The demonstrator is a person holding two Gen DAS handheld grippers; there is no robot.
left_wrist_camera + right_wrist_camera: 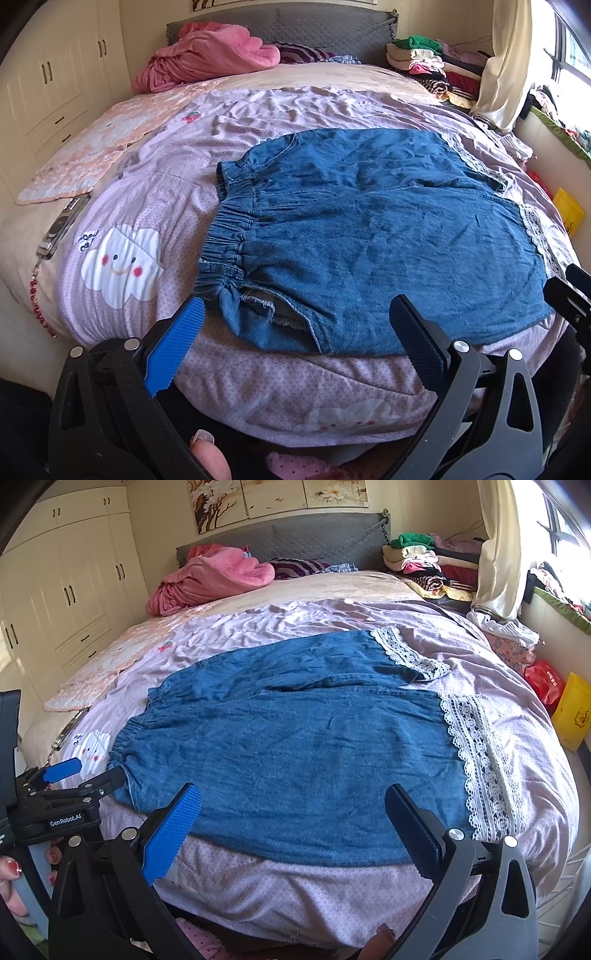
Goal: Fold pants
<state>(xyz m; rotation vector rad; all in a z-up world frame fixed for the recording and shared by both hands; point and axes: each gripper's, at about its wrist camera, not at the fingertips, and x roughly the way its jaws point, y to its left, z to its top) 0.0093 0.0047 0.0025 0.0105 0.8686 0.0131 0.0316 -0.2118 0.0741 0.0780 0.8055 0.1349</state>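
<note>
- I see the blue denim pants with white lace cuffs (pixel 369 229) spread flat on the lilac patterned quilt (pixel 295 107) that covers the bed, both legs side by side, unfolded.
- From my left wrist camera the gathered elastic waistband (pixel 225 240) points left and the lace cuffs (pixel 539 236) point right; a frayed pocket opening shows on the near hip.
- My left gripper (pixel 299 321) hangs at the near edge of the bed, jaws spread wide, holding nothing; the blue-padded finger sits over bare quilt just beside the waistband corner, the dark finger over the near denim edge. I can't tell for sure whether that dark tip touches the cloth.
- My right gripper (pixel 295 805) is likewise wide open and empty, its two fingers over the near edge of the near leg, between the waistband and the wide lace band (pixel 480 760).
- In the right wrist view the far leg's lace cuff (pixel 410 653) is slightly turned up at its end.
- A white smiling cloud print (pixel 122 266) on the quilt lies just left of the waistband.
- A crumpled pink blanket (pixel 214 576) sits by the grey padded headboard (pixel 314 535), and a pile of folded clothes (pixel 424 557) stands at the far right corner.
- A yellow bag (pixel 572 712) stands beside the bed on the right.
</note>
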